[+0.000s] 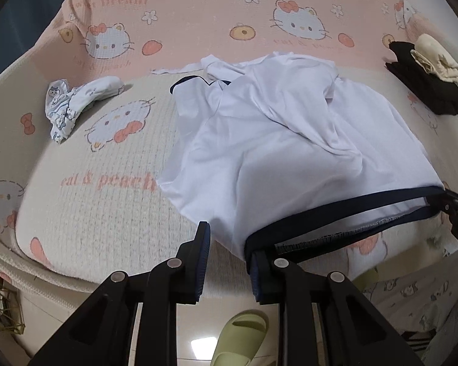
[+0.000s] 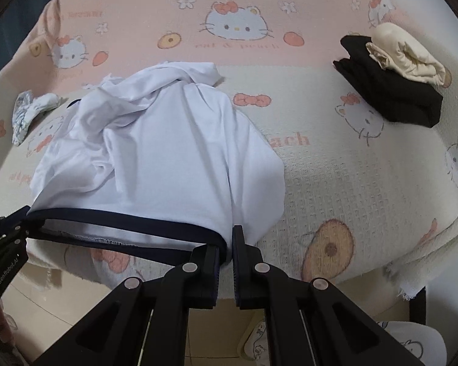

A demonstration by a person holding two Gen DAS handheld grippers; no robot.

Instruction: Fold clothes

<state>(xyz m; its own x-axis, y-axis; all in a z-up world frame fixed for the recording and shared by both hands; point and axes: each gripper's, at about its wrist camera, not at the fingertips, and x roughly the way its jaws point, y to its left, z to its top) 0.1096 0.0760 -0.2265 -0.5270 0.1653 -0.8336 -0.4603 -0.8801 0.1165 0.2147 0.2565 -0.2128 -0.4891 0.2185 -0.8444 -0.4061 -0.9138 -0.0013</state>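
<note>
Surface: a bed [image 1: 85,213] under a waffle-textured cover, cream near the camera and pink farther off, printed with cartoon cats, bows, peaches and the words "eat & peach"
Floor: glossy pale beige tiles [image 2: 61,308], with a bright lamp reflection in the left wrist view
Footwear: a pale green slipper [image 1: 238,340] on the floor by the bed's edge
Left corner: a wire basket [image 1: 3,311], partly visible
Far left: a dark blue area [image 1: 12,27] beyond the bed
</note>
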